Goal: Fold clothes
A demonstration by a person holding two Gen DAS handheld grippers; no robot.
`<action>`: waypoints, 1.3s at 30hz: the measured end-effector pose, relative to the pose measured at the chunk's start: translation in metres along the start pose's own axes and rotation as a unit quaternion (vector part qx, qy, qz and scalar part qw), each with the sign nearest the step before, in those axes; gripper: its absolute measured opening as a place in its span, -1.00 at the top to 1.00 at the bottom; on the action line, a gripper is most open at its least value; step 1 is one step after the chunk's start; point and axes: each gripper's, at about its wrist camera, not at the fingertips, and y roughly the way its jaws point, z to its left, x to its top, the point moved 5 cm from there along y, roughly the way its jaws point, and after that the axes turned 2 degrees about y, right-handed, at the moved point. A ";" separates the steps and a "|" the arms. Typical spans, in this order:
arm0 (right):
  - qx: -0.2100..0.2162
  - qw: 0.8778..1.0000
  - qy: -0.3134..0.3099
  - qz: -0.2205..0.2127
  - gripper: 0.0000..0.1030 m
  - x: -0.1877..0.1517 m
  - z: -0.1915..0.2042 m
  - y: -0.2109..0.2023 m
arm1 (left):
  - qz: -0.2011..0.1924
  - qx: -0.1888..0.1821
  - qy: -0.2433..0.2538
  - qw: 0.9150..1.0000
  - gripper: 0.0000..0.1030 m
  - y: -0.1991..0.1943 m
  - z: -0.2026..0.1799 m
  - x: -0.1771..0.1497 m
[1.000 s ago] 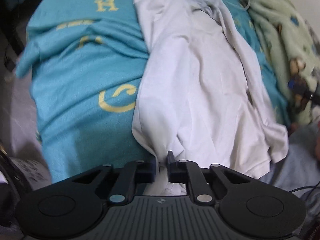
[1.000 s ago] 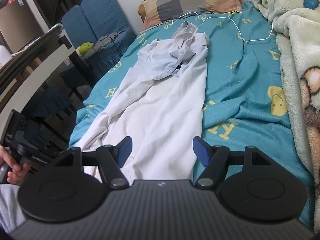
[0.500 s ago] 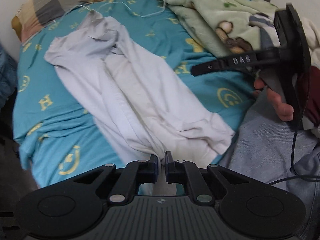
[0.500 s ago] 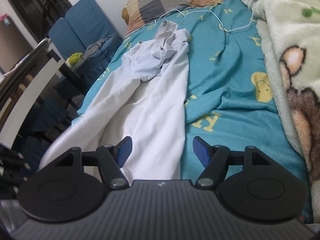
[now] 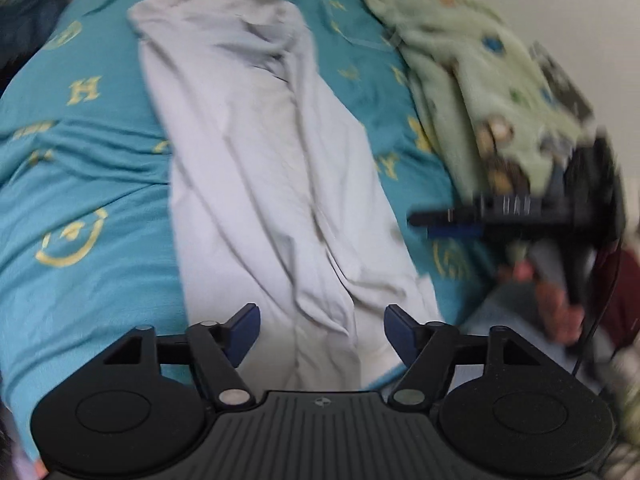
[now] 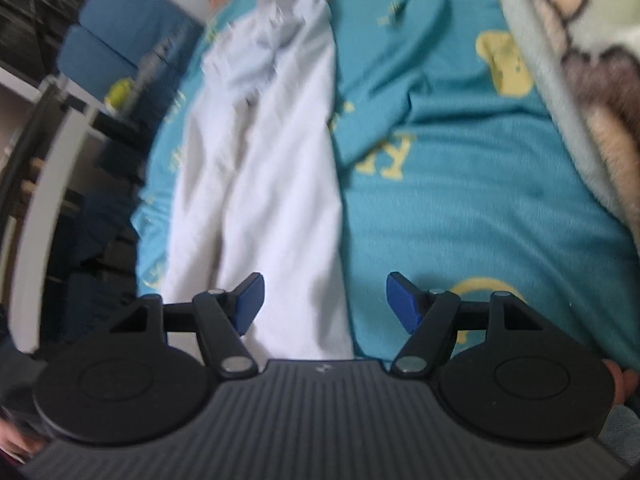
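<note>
The white garment (image 5: 260,184) lies lengthwise along the teal bedsheet (image 5: 92,184), its crumpled collar end far from both cameras, its near hem at the bed's foot. The left hand-held gripper (image 5: 322,334) hovers over that hem with jaws opening; cloth shows between them, but the pads press on nothing. The right hand-held gripper (image 6: 324,300) stands apart and empty over the garment's right edge, beside bare sheet.

Risks, as I judge them: the hem looks rucked into ridges, so a pinch may take only one layer (or gather the sheet too) and drag the fold askew. The green fleece blanket (image 5: 480,92), right of the garment, could snag a wide swing.
</note>
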 end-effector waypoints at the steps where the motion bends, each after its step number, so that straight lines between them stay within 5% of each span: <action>1: -0.005 1.000 0.000 0.011 -0.36 -0.001 0.000 0.004 | -0.012 -0.008 -0.030 0.999 -0.51 -0.004 0.011 0.002; 5: -0.010 0.999 -0.013 0.034 -0.36 -0.009 0.004 0.012 | -0.018 0.025 -0.103 0.994 -0.51 0.004 0.043 0.008; 12: -0.043 0.994 -0.069 0.068 -0.35 -0.025 0.021 0.023 | 0.064 0.081 -0.106 0.989 -0.52 0.045 0.052 0.001; 25: -0.020 0.988 -0.095 0.116 -0.36 -0.048 0.030 0.022 | 0.136 0.009 -0.092 0.986 -0.53 0.051 0.029 -0.008; 27: -0.024 0.987 -0.105 0.117 -0.19 -0.049 0.030 0.022 | 0.145 0.011 -0.082 0.986 -0.50 0.053 0.026 -0.008; 28: -0.030 0.986 -0.113 0.115 -0.11 -0.050 0.031 0.022 | 0.148 0.013 -0.079 0.986 -0.47 0.054 0.024 -0.008; 30: -0.041 0.985 -0.125 0.111 0.42 -0.052 0.032 0.020 | 0.151 0.011 -0.075 0.986 -0.32 0.054 0.022 -0.007; 33: -0.045 0.984 -0.136 0.102 0.74 -0.052 0.033 0.016 | 0.150 0.012 -0.069 0.986 -0.18 0.054 0.020 -0.009; 39: -0.018 0.988 -0.135 0.066 0.82 -0.047 0.036 -0.002 | 0.125 0.015 -0.070 0.990 0.64 0.044 0.020 -0.008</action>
